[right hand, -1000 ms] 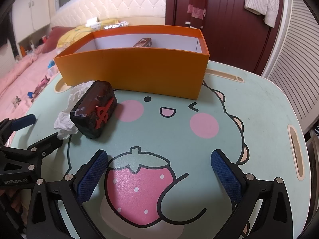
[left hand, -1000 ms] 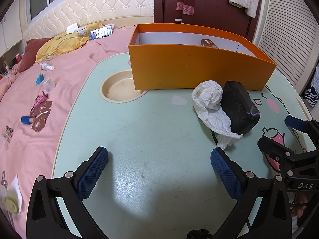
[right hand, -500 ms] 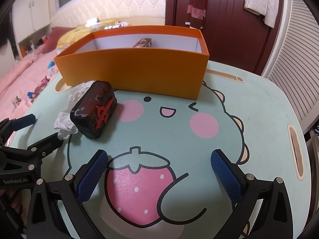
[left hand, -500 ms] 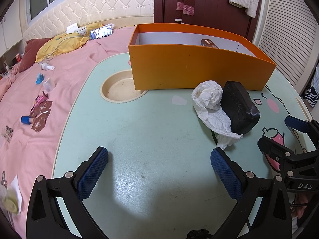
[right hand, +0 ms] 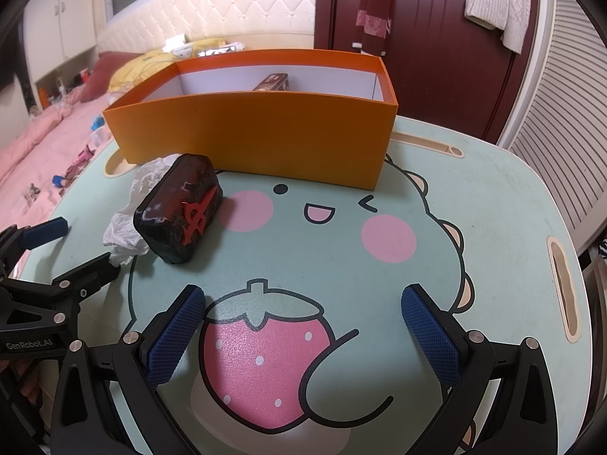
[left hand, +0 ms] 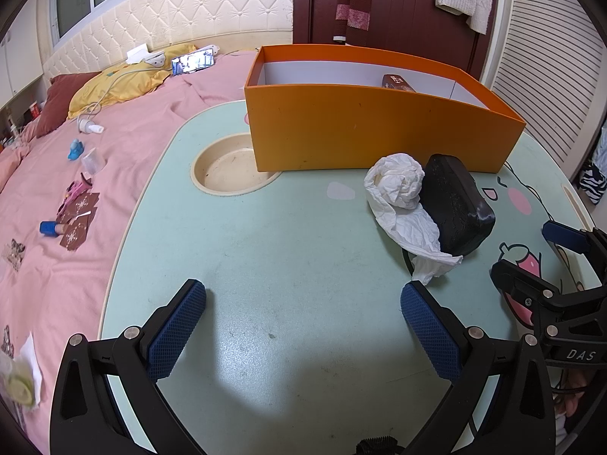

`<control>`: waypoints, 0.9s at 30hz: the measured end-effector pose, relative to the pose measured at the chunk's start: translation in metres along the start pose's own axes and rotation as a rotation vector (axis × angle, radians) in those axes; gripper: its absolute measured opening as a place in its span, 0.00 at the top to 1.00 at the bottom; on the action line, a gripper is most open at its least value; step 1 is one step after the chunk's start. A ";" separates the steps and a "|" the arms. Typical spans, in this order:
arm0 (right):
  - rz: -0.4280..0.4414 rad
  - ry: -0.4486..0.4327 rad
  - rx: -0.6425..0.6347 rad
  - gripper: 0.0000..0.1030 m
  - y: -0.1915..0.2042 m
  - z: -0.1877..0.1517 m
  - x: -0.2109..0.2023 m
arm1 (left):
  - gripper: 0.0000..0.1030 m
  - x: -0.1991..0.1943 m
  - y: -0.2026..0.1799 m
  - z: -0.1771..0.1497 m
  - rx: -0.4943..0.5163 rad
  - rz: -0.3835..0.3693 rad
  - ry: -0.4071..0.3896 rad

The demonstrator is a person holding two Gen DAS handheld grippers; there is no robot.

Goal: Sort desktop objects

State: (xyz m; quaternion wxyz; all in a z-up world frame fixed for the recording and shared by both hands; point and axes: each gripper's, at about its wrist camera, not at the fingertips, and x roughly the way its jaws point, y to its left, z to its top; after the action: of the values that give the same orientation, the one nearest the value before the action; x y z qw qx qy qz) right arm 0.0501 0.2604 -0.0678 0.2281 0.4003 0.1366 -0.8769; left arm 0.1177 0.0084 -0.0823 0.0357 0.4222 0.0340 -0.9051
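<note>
Both tongs, left (left hand: 303, 326) and right (right hand: 303, 326), gape empty; I'd close the right squarely across the case (right hand: 178, 214) ahead-left, avoiding the tissue (left hand: 398, 189).

I see an orange box (left hand: 379, 129) lined white, a black case (right hand: 178, 212) with a red mark, white tissue (left hand: 398, 189), and a mint table (left hand: 284, 265) printed with a pink strawberry (right hand: 261, 364).

Black gripper (left hand: 303, 326) frames, blue textured pads (left hand: 176, 328), apparently silver screws.

The right gripper (right hand: 303, 326) hovers wide apart over the table (right hand: 474, 197). A black case (right hand: 178, 210) lies before the orange box (right hand: 258, 136), touching crumpled tissue (right hand: 127, 223).
</note>
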 end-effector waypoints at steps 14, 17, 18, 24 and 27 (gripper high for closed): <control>0.000 0.000 -0.002 0.00 0.000 0.001 0.000 | 0.00 0.000 0.000 0.000 0.000 0.000 0.000; 0.000 0.000 -0.001 0.00 0.000 0.001 -0.001 | 0.00 0.000 0.001 0.000 0.000 0.000 0.000; 0.000 0.000 -0.001 0.00 0.001 0.001 -0.001 | 0.00 0.000 0.001 0.000 0.000 0.000 0.000; 0.000 -0.001 -0.001 0.00 0.001 0.001 -0.001 | 0.00 0.000 0.000 0.000 -0.001 0.001 0.000; 0.000 -0.001 -0.001 0.00 0.001 0.001 -0.001 | 0.00 0.000 0.000 0.000 -0.001 0.001 0.000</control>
State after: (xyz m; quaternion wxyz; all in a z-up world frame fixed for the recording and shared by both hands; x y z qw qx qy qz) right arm 0.0504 0.2598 -0.0664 0.2283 0.3998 0.1370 -0.8771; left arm 0.1176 0.0082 -0.0825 0.0361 0.4222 0.0341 -0.9051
